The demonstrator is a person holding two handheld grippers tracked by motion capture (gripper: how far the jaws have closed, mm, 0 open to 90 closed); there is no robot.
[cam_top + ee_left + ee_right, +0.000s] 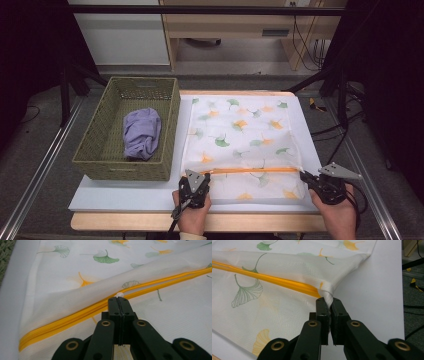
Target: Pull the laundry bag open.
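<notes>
A white mesh bag (240,135) printed with green and orange leaves lies flat on the white board (125,192). A yellow zipper (255,170) runs across its near part. At the zipper's left end my left gripper (205,175) is shut, and a small white zipper pull (120,294) pokes out of its tips (119,298). At the zipper's right end my right gripper (303,175) is shut on a pinched fold of the bag's fabric (327,296), which rises into a small peak between the jaws (329,302). The zipper (282,282) looks closed along its length.
A green woven basket (100,150) stands left of the bag and holds a crumpled purple cloth (142,132). The board's right edge lies just past my right gripper. Metal rails run along both sides of the table, and cables lie on the floor at right.
</notes>
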